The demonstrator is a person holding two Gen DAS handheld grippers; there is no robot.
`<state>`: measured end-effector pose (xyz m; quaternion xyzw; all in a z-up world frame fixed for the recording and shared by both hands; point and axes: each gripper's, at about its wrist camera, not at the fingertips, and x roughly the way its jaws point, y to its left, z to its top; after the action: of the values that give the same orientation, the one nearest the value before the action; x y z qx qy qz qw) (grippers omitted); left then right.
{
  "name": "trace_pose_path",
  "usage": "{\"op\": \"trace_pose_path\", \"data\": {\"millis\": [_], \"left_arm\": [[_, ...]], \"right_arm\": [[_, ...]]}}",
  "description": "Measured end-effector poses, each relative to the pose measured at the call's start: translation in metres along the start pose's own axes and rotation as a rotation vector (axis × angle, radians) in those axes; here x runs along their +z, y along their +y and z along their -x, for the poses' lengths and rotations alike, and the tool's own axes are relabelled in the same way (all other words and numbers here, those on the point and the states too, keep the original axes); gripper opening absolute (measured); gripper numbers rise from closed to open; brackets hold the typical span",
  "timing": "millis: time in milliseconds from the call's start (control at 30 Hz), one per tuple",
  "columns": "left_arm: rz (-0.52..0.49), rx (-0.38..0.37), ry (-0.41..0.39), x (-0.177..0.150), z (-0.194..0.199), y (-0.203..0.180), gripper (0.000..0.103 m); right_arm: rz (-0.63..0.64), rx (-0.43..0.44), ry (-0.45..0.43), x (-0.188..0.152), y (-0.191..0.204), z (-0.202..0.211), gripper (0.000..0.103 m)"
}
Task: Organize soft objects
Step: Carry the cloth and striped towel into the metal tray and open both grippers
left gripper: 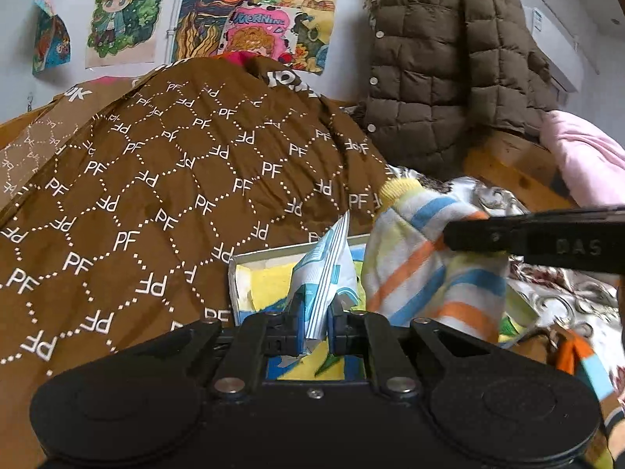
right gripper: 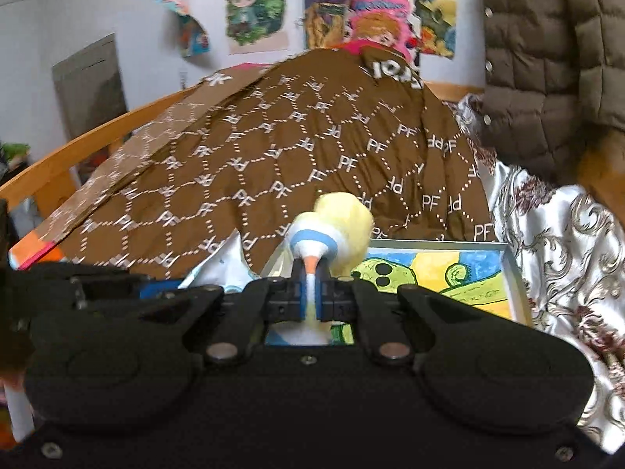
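Note:
My left gripper (left gripper: 317, 305) is shut on a crumpled white piece with thin blue stripes (left gripper: 326, 269), which sticks up between its pads. A sock with blue, orange and yellow stripes (left gripper: 422, 269) hangs just to its right, pinched by my right gripper (left gripper: 449, 234), which reaches in from the right edge. In the right wrist view my right gripper (right gripper: 311, 277) is shut on that sock (right gripper: 316, 244), whose yellow toe points away. Under both lies a shallow white box (right gripper: 504, 258) with a colourful drawing inside. The white and blue piece (right gripper: 218, 269) shows at the left there.
A brown quilt printed with PF letters (left gripper: 164, 195) is heaped behind the box. A brown puffer jacket (left gripper: 441, 70) hangs at the right, with a pink blanket (left gripper: 586, 156) beside it. A silver floral sheet (right gripper: 566, 242) covers the bed. A wooden rail (right gripper: 78, 148) runs along the left.

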<state>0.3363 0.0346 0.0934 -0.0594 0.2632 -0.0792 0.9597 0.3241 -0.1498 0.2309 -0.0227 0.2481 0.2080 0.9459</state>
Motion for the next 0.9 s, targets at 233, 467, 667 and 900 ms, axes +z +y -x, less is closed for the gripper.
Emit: {"op": "trace_pose_path", "data": {"millis": [233,467,667,900], "left_arm": [[0.050,0.017,-0.001,0.000,-0.031,0.010,0.011],[0.104,0.023,0.087,-0.016,-0.062,0.025,0.011],[0.093,0.021,0.152,-0.032,-0.079,0.031,0.012],[0.016,-0.010,0.168,-0.037,-0.082,0.011,0.017]], "right_arm": [[-0.056,-0.062,0.017,-0.015,-0.013,-0.039,0.000],[-0.147,-0.059,0.080,-0.045,-0.023,-0.109,0.000],[-0.151,-0.080,0.157,-0.086,-0.024,-0.140,0.000],[-0.171,-0.119,0.233,-0.129,-0.040,-0.155,0.003]]}}
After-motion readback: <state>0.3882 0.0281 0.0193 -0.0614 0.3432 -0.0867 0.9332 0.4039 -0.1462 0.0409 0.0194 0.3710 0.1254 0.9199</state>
